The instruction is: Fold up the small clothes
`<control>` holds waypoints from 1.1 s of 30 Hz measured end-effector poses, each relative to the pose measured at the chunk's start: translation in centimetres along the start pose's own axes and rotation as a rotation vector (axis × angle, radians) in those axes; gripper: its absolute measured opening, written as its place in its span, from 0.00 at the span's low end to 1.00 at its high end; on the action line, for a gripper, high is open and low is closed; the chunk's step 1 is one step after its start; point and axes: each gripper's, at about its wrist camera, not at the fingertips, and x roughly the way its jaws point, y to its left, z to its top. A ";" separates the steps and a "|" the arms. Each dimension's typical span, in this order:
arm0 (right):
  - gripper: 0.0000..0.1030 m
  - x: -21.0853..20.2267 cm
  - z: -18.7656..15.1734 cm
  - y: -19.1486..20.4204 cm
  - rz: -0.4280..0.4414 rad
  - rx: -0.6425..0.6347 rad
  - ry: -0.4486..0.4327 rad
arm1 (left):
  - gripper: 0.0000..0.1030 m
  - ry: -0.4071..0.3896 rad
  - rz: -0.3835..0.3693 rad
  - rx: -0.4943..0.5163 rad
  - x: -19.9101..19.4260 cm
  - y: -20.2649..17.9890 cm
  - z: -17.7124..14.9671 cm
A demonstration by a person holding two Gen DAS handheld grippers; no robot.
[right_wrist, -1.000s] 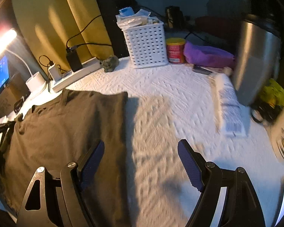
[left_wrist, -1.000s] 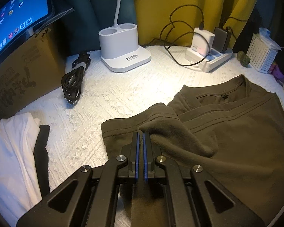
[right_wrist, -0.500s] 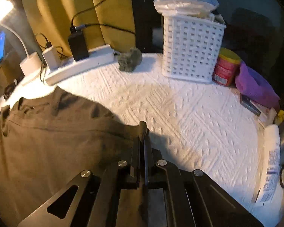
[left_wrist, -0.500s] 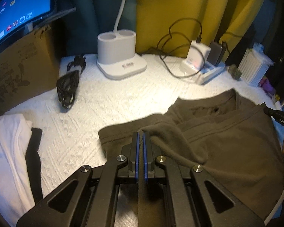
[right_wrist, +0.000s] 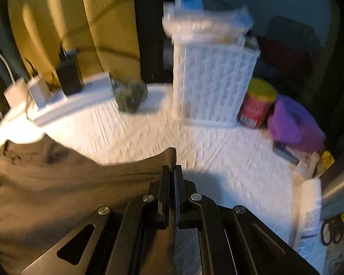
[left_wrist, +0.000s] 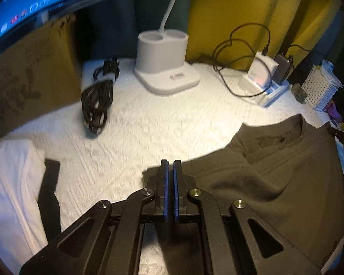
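Observation:
An olive-brown shirt [left_wrist: 275,178] lies on the white textured cloth, collar toward the back. My left gripper [left_wrist: 169,163] is shut on the shirt's left sleeve edge, which bunches under its blue pads. In the right wrist view the same shirt [right_wrist: 57,183] spreads to the left. My right gripper [right_wrist: 172,168] is shut on the shirt's right edge, and a tip of fabric sticks up between its jaws. The other gripper's tip [left_wrist: 339,135] shows at the far right of the left wrist view.
A folded white garment [left_wrist: 9,183] with a black strip lies at the left. At the back stand a lamp base [left_wrist: 165,64], a coiled black cable [left_wrist: 98,96], a power strip [left_wrist: 266,84], a cardboard box [left_wrist: 27,75]. A white basket [right_wrist: 213,80], red can [right_wrist: 256,103] and purple cloth [right_wrist: 293,123] crowd the right.
My right gripper went from wide open above the shirt to shut on its right edge. My left gripper kept its hold and drew the sleeve back, away from the lamp base.

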 end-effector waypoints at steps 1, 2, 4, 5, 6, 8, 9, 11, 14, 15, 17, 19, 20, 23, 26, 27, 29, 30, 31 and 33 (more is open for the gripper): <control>0.03 0.4 -0.4 0.0 -0.007 -0.004 0.018 | 0.03 0.013 -0.009 -0.017 0.0 0.2 -0.1; 0.03 0.6 -0.7 0.0 -0.014 -0.006 0.028 | 0.03 0.030 -0.023 -0.041 0.1 0.6 -0.3; 0.04 0.5 -1.1 0.0 -0.023 -0.006 0.030 | 0.06 0.054 -0.051 -0.065 0.1 1.0 -0.7; 0.04 0.4 -1.2 0.0 -0.026 -0.006 0.035 | 0.13 0.063 -0.056 -0.061 0.1 1.0 -0.9; 0.04 0.3 -1.3 -0.1 -0.029 -0.004 0.040 | 0.18 0.068 -0.059 -0.053 0.3 1.0 -1.1; 0.05 0.1 -1.4 -0.2 -0.038 0.004 0.049 | 0.19 0.063 -0.068 -0.051 0.3 1.0 -1.2; 0.05 0.0 -1.5 -0.4 -0.041 0.012 0.054 | 0.19 0.067 -0.065 -0.047 0.3 0.9 -1.1; 0.07 -0.3 -1.7 -0.5 -0.043 0.019 0.060 | 0.21 0.067 -0.033 -0.030 0.1 0.5 -1.0; 0.21 -1.1 -2.3 -0.5 -0.057 0.029 0.065 | 0.35 0.050 -0.008 -0.030 -0.6 0.2 -1.2; 0.40 -1.4 -2.6 -0.6 -0.061 0.033 0.066 | 0.48 0.036 0.006 -0.015 -0.8 0.1 -1.2; 0.79 -2.0 -3.1 -0.8 -0.065 0.044 0.061 | 0.58 0.033 0.042 0.001 -0.5 0.2 -1.2; 0.82 -2.9 -3.5 -0.9 -0.063 0.054 0.039 | 0.58 0.049 0.059 -0.009 0.0 0.7 -1.4; 0.82 -3.2 -3.8 -1.0 -0.055 0.053 0.045 | 0.58 0.064 0.056 -0.004 0.5 0.7 -1.6; 0.82 -4.4 -4.4 -1.0 -0.055 0.061 0.038 | 0.57 0.041 0.077 0.047 0.7 -0.1 -1.8; 0.82 -5.7 -5.0 -1.0 -0.058 0.076 0.030 | 0.13 0.026 0.058 0.067 0.6 -0.5 -1.6; 0.82 -6.1 -5.2 -1.1 -0.058 0.081 0.027 | 0.08 0.026 0.059 0.064 0.7 -0.5 -1.4; 0.82 -7.3 -5.9 -1.0 -0.055 0.100 0.018 | 0.04 0.008 0.102 0.062 0.7 0.0 -0.9; 0.82 -7.7 -6.3 -1.0 -0.054 0.108 0.017 | 0.04 0.006 0.111 0.060 0.8 0.5 -0.7; 0.82 -8.4 -6.8 -1.0 -0.054 0.119 0.015 | 0.04 -0.004 0.120 0.046 0.8 1.1 -0.4; 0.82 -9.6 -7.9 -0.8 -0.050 0.144 0.009 | 0.04 -0.015 0.138 0.049 0.9 1.7 -0.1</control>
